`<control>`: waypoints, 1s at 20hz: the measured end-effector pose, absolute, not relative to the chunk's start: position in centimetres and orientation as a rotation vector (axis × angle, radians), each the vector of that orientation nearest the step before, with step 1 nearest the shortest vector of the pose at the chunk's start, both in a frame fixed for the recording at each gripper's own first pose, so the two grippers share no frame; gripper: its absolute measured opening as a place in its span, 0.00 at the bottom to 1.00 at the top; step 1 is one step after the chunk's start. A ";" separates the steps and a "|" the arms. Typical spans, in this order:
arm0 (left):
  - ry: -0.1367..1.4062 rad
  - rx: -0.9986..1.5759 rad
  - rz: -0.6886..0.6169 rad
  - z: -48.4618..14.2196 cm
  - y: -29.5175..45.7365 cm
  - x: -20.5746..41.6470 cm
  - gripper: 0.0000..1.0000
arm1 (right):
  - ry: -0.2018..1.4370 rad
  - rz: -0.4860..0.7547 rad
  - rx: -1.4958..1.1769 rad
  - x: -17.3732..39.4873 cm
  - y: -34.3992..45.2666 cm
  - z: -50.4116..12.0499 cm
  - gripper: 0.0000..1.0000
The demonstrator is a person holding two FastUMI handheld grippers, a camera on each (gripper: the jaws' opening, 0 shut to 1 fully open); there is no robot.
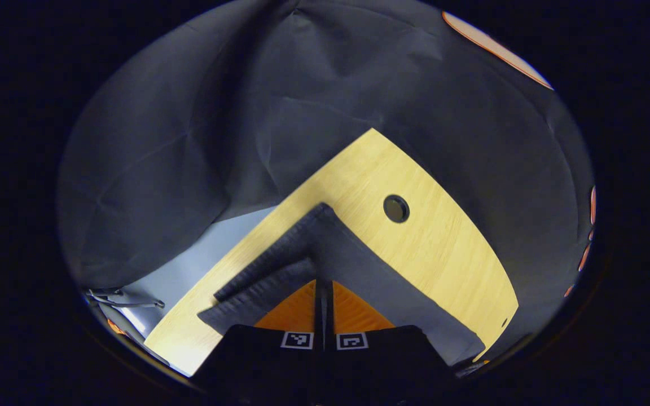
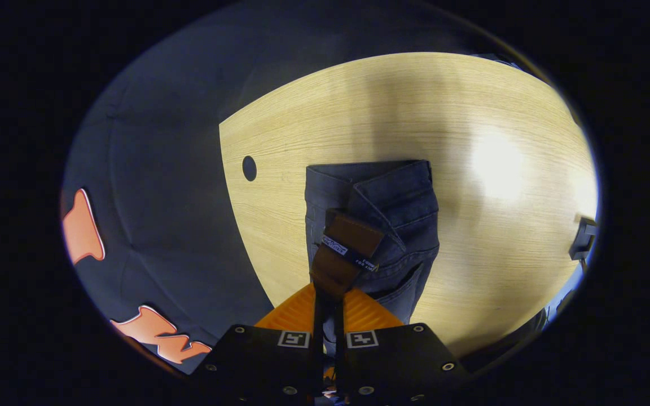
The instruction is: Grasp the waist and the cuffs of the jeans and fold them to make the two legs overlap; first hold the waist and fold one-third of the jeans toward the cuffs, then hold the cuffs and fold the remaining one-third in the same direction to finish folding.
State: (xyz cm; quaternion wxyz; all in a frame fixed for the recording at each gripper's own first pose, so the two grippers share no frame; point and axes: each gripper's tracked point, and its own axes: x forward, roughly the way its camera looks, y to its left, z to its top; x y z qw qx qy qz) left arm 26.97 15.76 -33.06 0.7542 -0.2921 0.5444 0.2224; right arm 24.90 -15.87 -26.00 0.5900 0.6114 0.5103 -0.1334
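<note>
Left gripper view, near to far: the left gripper (image 1: 324, 299) has its fingers pressed together on dark cloth, pinching the cuff end of the jeans (image 1: 353, 265). The legs look stacked here, two ribbed hem edges one over the other just left of the fingers. Cloth runs off to the right along the wooden surface (image 1: 443, 242). Past it a round cable hole (image 1: 396, 208), then the black booth wall.

Right gripper view, near to far: the right gripper (image 2: 328, 307) is closed on the waist of the jeans (image 2: 392, 225), fingers nearly touching, with the brown leather waistband patch (image 2: 345, 254) sticking up out of the pinch. Beyond it a back pocket and a belt loop, denim bunched and lying narrow on the surface (image 2: 392, 101). A cable hole (image 2: 249, 168) sits left of the jeans, and a dark object at the far right edge, too small to tell.

Judgement on step: leg-overlap fold looks done or just about done, both ends held. Thirds folding not yet started, since the waist is not over the legs.

Next move calls for: left end set flat, right gripper carrying the waist toward the cuffs about a third of the way, edges kept aligned. Risk is the thick waistband slipping or the layers skewing.
</note>
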 end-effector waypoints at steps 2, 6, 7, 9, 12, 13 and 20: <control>1.224 -0.619 0.439 -33.5 14.6 27.3 0.01 | 1.213 -0.306 1.397 26.0 -15.1 -26.5 0.09; 1.347 -0.589 0.412 -36.2 11.5 26.5 0.01 | 1.236 -0.322 1.386 28.3 -13.5 -27.0 0.10; 1.392 -0.597 0.397 -36.2 10.7 26.1 0.01 | 1.242 -0.330 1.392 28.4 -13.3 -27.2 0.10; 1.423 -0.588 0.389 -37.9 9.6 27.0 0.34 | 1.249 -0.336 1.389 28.6 -13.3 -27.4 0.10; 1.503 -0.495 0.424 -40.6 9.6 26.5 0.57 | 1.259 -0.346 1.391 29.0 -13.2 -27.8 0.10; 1.556 -0.465 0.439 -41.4 9.4 25.7 0.61 | 1.265 -0.352 1.393 29.1 -13.2 -28.1 0.10; 1.600 -0.392 0.501 -42.0 9.7 25.1 0.06 | 1.288 -0.370 1.391 30.0 -12.6 -29.1 0.10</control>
